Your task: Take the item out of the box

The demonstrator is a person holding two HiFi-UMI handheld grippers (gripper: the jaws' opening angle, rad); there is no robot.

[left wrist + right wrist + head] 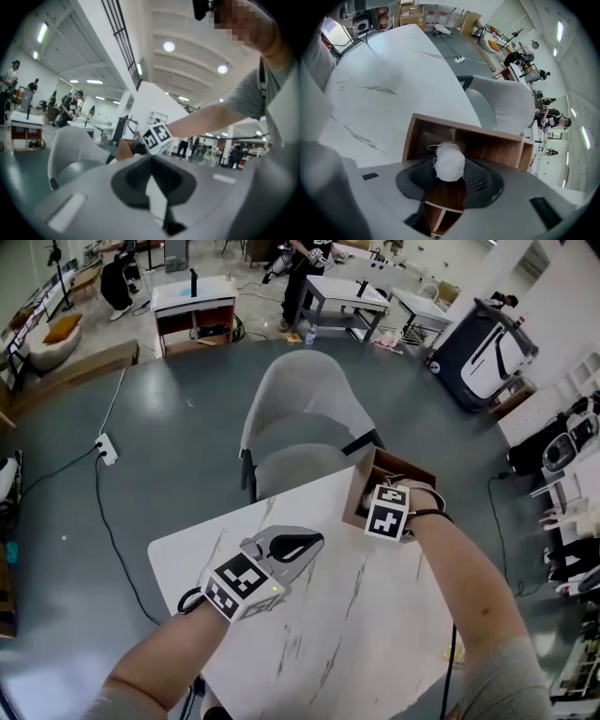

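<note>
Marble tabletop (309, 615) holds box (487, 145); right claw (450, 169) grips white item (449, 159).

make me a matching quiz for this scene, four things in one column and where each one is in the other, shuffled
1 wooden box
2 white ball
3 grey chair
4 power strip

a on the floor, left of the chair
b between the right claw's jaws
c on the table's far corner
d pushed up to the table

Pairs: 1-c, 2-b, 3-d, 4-a
</note>
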